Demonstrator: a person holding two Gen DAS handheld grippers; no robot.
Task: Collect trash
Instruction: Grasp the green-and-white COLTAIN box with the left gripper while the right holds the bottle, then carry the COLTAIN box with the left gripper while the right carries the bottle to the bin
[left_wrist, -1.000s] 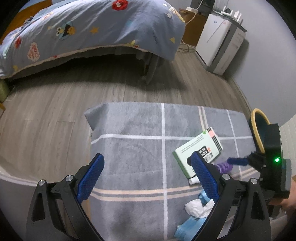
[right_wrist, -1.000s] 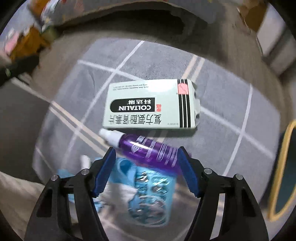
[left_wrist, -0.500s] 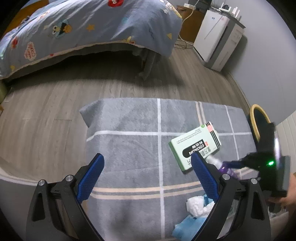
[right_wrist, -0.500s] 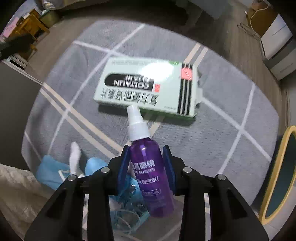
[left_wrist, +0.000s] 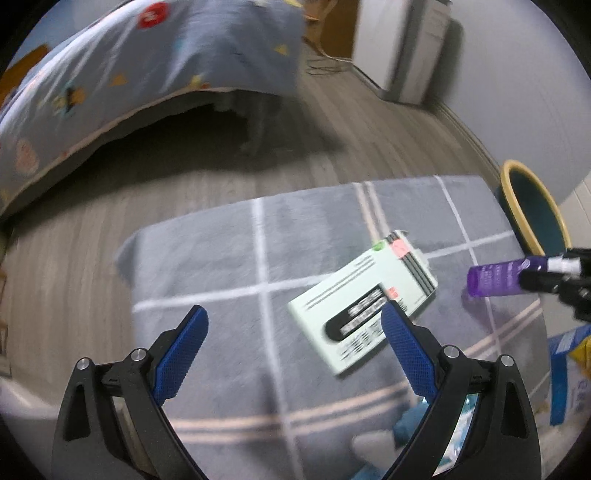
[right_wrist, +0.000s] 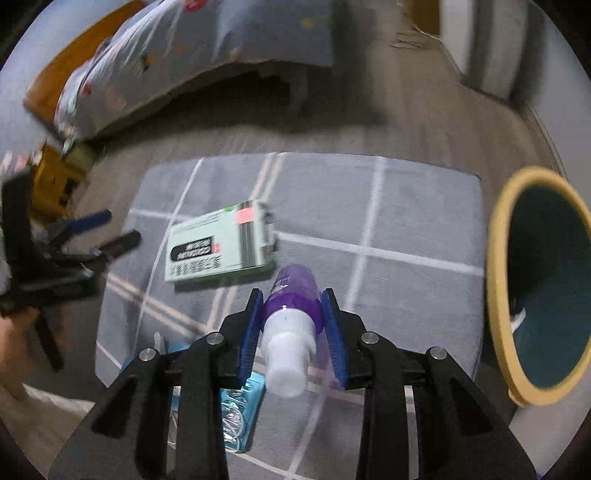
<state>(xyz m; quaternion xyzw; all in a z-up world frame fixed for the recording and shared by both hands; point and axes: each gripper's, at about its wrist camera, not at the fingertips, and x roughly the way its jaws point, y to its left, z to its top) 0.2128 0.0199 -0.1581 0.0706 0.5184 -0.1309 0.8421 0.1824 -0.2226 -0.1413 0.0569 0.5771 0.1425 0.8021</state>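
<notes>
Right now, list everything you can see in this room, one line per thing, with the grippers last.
spray bottle: one, purple with white cap, clamped in the right gripper above the rug
medicine box: one, pale green and white, flat on the rug
rug: one, grey with pale grid lines, on the wood floor
bin: one, teal with yellow rim, at the rug's right edge
blue packet: one, on the rug's near edge
bed: one, blue patterned cover, far side
white appliance: one, by the wall
left gripper: open, empty
right gripper: shut on the spray bottle
</notes>
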